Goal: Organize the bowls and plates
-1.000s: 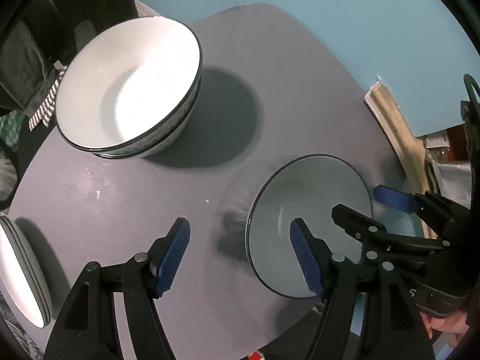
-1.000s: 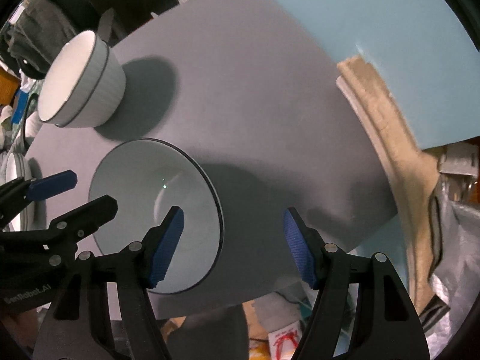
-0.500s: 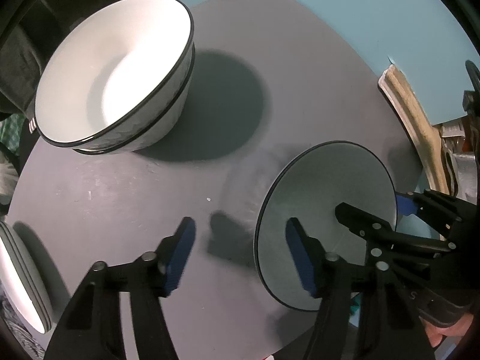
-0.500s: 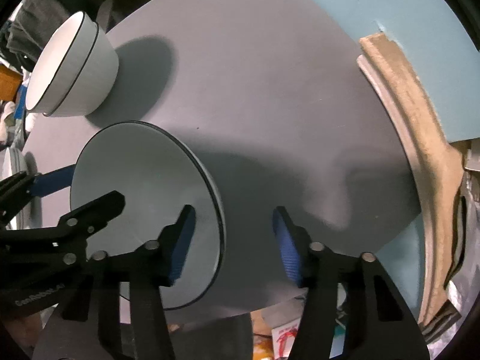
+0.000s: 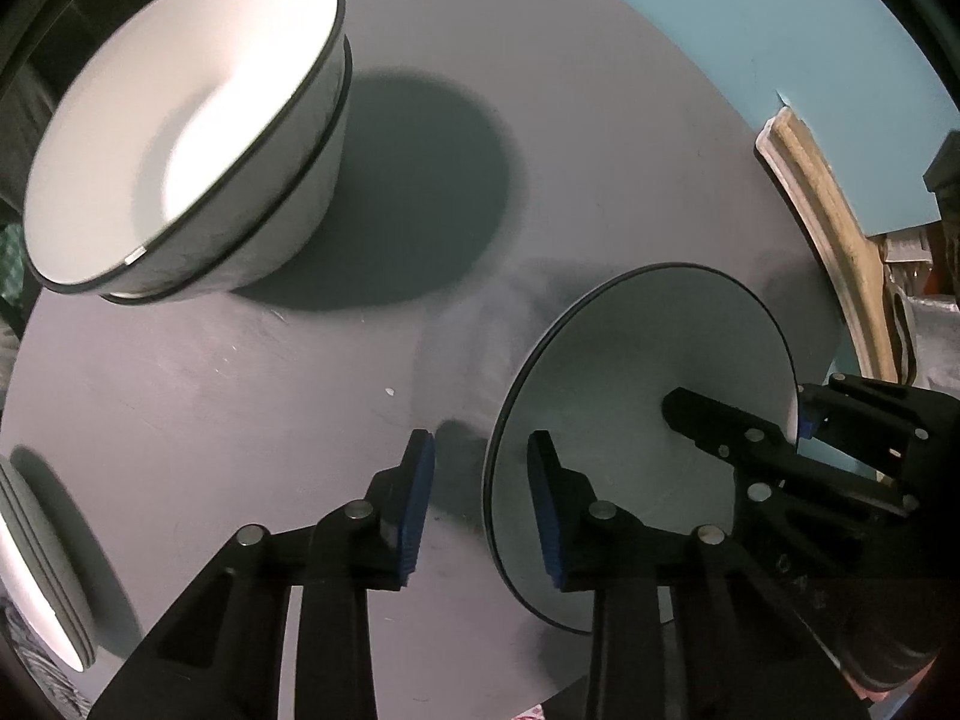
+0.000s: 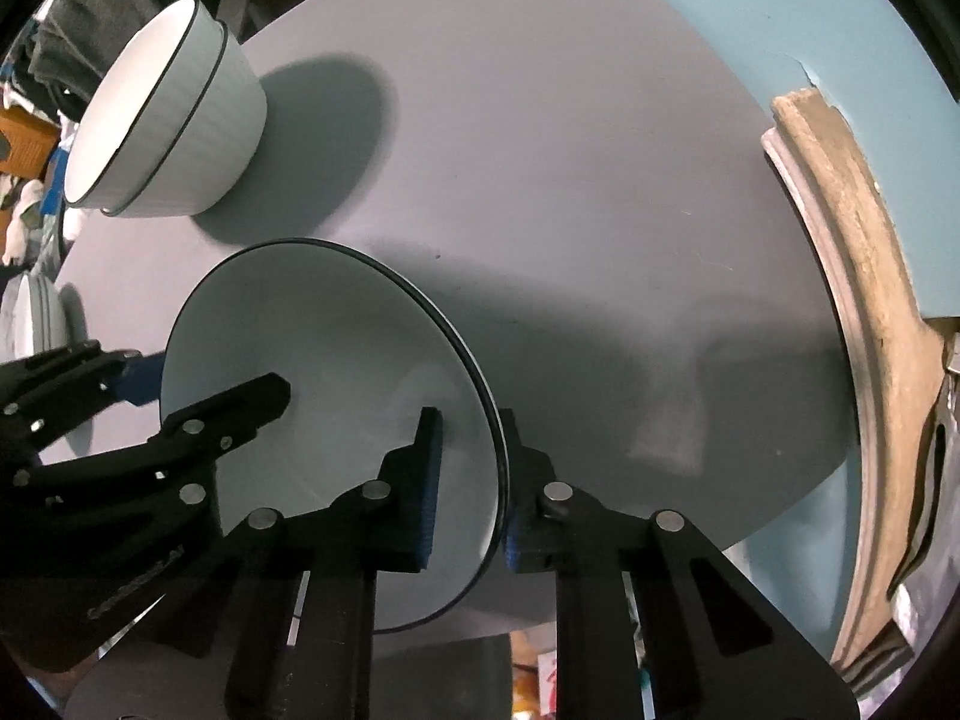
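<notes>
grey round desk [image 5: 300,420] carries a pale plate [image 5: 648,396] with a thin dark rim, lying near the desk's front edge between the 2 grippers. the left gripper [image 5: 480,510] points straight down at the plate's left edge: its right finger sits over the plate's inner surface and its left finger stands outside the rim, over bare desk. the jaws are closing, with the rim between them, and a clear gap still shows between the blue pads [image 5: 414,504] and the plate. the right gripper [image 6: 468,486] straddles the plate's opposite edge; 1 pad lies inside the plate and the other just outside the rim. its jaws are closing too, nearly pressed together on the rim, though a slight gap seems to show on the inner side, so a firm pinch cannot be told. in the left wrist view the right gripper appears at the plate's far right edge [image 5: 804,420].

well apart, at the desk's far left, 2 white bowls [image 5: 180,132] with dark rims sit nested. a stack of white plates [image 5: 36,564] lies at the left edge. blue floor [image 6: 690,12] lies beyond the desk.
</notes>
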`<state>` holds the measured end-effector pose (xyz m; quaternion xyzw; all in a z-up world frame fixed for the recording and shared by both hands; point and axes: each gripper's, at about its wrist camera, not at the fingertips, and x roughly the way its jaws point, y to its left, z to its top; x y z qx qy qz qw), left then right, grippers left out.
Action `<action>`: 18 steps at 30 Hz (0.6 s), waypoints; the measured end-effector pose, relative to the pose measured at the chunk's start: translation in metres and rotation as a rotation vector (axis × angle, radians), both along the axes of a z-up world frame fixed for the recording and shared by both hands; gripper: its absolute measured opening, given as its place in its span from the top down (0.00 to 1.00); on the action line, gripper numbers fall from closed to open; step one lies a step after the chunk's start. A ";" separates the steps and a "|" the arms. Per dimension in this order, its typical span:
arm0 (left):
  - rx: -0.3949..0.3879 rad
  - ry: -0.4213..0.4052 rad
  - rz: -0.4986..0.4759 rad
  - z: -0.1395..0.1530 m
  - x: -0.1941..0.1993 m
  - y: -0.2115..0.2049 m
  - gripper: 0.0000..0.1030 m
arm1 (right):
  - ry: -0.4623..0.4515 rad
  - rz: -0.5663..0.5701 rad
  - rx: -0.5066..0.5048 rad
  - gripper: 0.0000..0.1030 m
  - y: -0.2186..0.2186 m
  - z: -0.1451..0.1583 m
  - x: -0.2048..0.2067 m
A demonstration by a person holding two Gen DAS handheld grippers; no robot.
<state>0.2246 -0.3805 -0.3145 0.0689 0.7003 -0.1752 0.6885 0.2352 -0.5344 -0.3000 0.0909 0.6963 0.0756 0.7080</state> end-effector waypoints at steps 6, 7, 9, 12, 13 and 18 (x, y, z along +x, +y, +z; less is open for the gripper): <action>-0.025 0.029 0.017 -0.005 -0.003 0.007 0.75 | 0.034 -0.014 0.016 0.89 -0.003 -0.002 0.008; -0.031 0.032 0.017 -0.005 -0.003 0.007 0.77 | 0.036 -0.011 0.016 0.89 -0.002 -0.002 0.008; -0.036 0.038 0.017 -0.005 -0.002 0.006 0.84 | 0.038 -0.008 0.014 0.89 0.000 -0.001 0.009; -0.035 0.042 0.022 -0.006 -0.004 0.000 0.89 | 0.039 -0.008 0.010 0.89 0.000 -0.001 0.009; -0.031 0.034 0.026 -0.006 -0.006 -0.001 0.89 | 0.040 -0.010 0.007 0.91 0.001 0.000 0.010; -0.039 0.043 0.043 -0.005 -0.013 0.002 0.91 | 0.049 -0.022 0.014 0.95 -0.001 0.003 0.015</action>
